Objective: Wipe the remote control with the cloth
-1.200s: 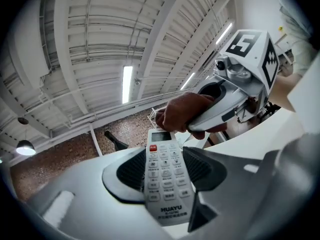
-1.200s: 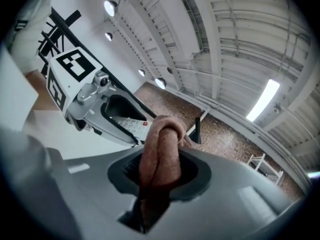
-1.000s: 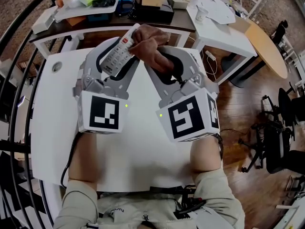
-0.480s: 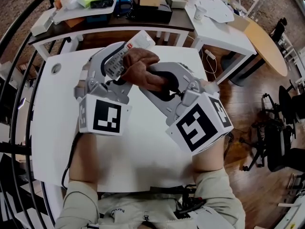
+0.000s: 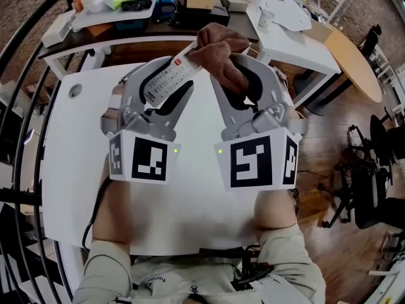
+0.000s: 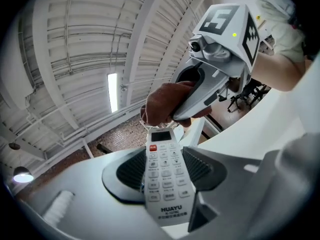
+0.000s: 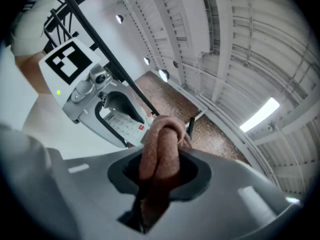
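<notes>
Our left gripper (image 6: 167,170) clamps the white remote control (image 6: 166,184) between its jaws, keypad facing the camera and red button (image 6: 153,147) near the far end, where the brown cloth (image 6: 161,103) pinched in our right gripper (image 6: 179,113) sits against its tip.

Cloth (image 5: 221,49) at remote (image 5: 167,78) tip

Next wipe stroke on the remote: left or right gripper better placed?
Right. The right gripper is shut on the brown cloth, bunched at the red-button end of the remote control. The left gripper is clamped on the remote, holding it above the table, so it can only steady it.
</notes>
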A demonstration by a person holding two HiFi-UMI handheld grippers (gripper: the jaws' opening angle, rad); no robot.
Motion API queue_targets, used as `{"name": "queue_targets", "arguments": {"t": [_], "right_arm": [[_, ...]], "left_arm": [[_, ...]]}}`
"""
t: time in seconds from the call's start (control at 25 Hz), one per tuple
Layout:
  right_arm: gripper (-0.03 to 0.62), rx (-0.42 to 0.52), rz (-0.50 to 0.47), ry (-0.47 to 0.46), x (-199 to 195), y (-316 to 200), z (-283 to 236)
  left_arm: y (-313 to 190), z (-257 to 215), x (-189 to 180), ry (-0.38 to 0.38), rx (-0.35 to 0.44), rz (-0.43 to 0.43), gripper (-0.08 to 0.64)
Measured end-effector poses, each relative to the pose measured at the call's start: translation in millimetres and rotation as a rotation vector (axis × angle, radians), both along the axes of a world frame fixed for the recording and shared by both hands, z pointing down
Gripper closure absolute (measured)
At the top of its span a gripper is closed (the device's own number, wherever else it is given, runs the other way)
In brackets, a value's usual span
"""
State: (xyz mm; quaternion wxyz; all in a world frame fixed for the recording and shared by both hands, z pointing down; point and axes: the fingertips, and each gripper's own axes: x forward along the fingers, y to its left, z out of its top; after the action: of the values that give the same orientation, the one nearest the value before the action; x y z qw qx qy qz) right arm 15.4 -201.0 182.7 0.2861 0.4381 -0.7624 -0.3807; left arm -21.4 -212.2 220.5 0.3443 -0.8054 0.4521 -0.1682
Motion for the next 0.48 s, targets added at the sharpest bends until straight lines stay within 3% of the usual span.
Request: {"name": "queue_targets", "arguments": {"t": [0.16, 0.48], "right_arm": [[0.497, 0.012, 0.001, 0.070, -11, 1, 10], [0.497, -0.075, -0.131, 0.160, -37, 20, 35]], "left_arm": [[3, 2, 6, -0.024, 0.011, 0.009, 0.316], [4, 4, 10, -0.034, 0.005, 0.014, 0.316]]}}
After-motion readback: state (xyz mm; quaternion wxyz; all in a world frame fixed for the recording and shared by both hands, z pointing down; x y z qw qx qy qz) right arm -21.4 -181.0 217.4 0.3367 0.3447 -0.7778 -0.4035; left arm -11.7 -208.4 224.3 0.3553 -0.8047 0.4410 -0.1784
